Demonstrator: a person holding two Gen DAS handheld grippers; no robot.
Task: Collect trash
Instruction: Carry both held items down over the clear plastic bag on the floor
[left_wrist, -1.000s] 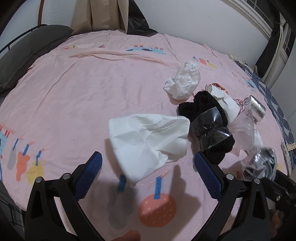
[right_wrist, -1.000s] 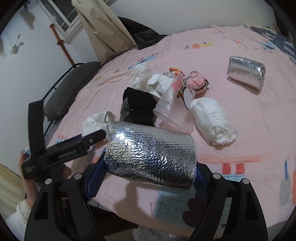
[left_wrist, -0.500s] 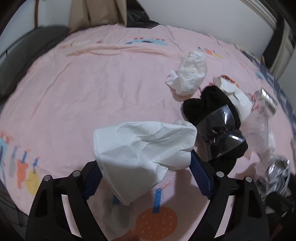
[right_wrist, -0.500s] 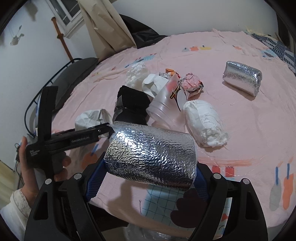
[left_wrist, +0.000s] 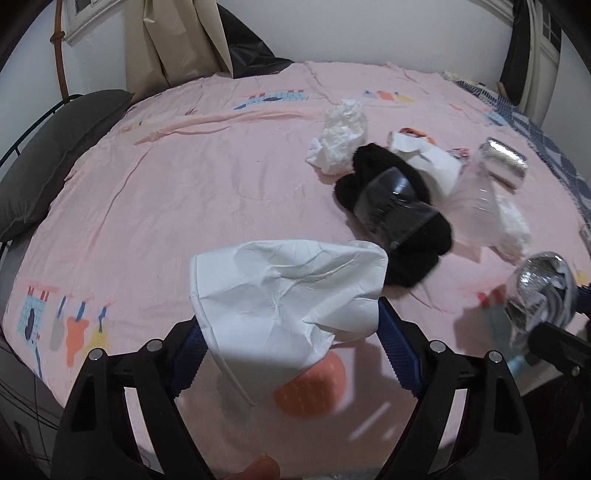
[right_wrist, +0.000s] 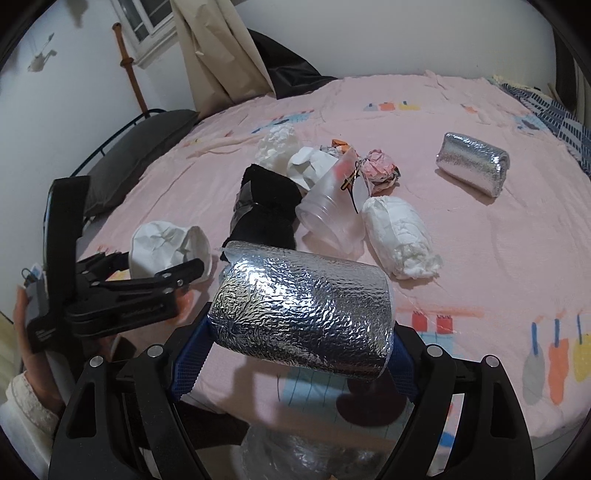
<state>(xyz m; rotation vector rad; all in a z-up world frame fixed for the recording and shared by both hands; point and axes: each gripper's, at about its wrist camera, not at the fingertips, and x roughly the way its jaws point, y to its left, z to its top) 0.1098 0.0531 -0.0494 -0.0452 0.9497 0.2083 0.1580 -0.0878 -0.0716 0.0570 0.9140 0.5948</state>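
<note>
At lower centre, my right gripper (right_wrist: 299, 354) clamps the foil roll (right_wrist: 303, 310) crosswise; my left gripper (left_wrist: 290, 332) grips the crumpled paper cup (left_wrist: 284, 306).

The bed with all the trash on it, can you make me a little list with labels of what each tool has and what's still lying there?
Left tool: shut on the crumpled white paper cup, lifted off the bed
Right tool: shut on a silver foil roll
Still on the pink bedsheet: second foil roll, clear plastic cup, white wad, black fuzzy thing, pink paper ball
Trash bag: none clearly in view
</note>
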